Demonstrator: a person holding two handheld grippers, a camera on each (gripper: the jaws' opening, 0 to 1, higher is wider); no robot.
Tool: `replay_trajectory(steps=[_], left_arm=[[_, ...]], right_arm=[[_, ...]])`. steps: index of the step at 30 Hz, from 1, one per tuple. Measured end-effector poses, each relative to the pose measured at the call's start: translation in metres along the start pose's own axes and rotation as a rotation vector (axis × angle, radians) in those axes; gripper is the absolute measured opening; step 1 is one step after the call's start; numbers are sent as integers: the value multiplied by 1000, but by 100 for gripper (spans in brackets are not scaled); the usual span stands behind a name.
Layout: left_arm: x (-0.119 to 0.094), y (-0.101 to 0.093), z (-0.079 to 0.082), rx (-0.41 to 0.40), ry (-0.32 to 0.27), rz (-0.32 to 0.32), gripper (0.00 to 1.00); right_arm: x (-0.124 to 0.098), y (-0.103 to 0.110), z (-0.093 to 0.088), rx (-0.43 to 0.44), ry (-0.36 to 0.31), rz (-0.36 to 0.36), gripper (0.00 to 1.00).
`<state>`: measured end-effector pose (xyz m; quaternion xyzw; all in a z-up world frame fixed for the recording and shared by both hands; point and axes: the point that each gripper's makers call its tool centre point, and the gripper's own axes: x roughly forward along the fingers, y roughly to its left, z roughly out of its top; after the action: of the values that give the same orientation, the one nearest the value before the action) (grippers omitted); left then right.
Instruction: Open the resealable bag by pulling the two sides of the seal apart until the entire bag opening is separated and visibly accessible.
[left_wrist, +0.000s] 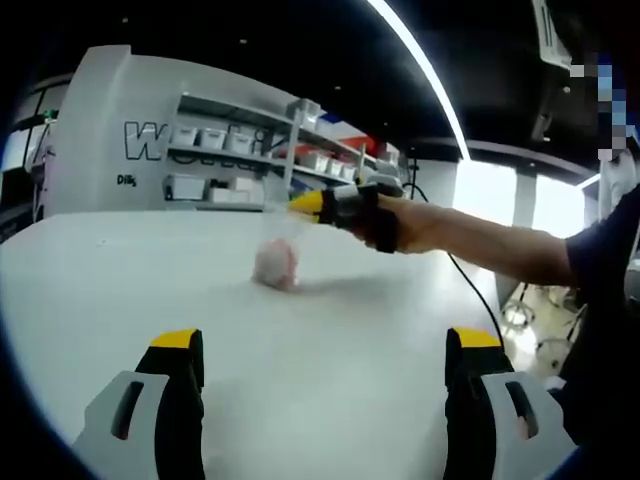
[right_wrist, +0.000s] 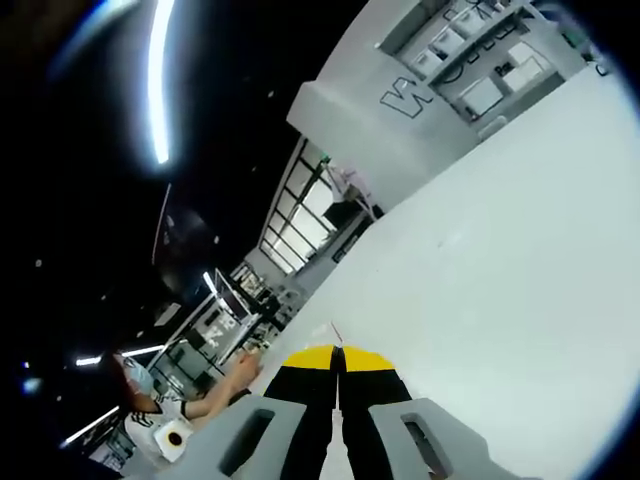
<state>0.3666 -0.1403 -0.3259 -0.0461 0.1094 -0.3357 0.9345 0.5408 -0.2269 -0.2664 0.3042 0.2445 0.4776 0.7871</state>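
The left claw (left_wrist: 320, 350) stands wide open, low over the white counter (left_wrist: 120, 290), well short of the bag. Further right, the resealable bag (left_wrist: 277, 262) hangs with its pink contents touching the counter, its top apparently pinched in the closed right claw (left_wrist: 308, 204). One-sided pulling could tear the seal or drag the bag.

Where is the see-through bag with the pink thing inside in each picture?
Left gripper view: the bag hangs over the white table, its top pinched by the right gripper reaching in from the right.
Right gripper view: just a thin clear edge between the shut yellow tips.
Shared landmark: the grey lettered wall.
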Motion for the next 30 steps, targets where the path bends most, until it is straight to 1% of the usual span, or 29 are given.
replay_trajectory(steps=[12, 21, 28, 30], left_arm=[[1, 3, -1, -3, 1, 2, 100], [0, 4, -2, -5, 3, 3, 100], [2, 2, -3, -11, 2, -1, 100], [2, 2, -4, -10, 4, -1, 100]], right_arm=[[0, -7, 11, 2, -18, -16, 0], [-4, -13, 22, -6, -39, -38, 0], [-4, -9, 17, -10, -44, -40, 0], [-3, -7, 13, -14, -41, -36, 0]])
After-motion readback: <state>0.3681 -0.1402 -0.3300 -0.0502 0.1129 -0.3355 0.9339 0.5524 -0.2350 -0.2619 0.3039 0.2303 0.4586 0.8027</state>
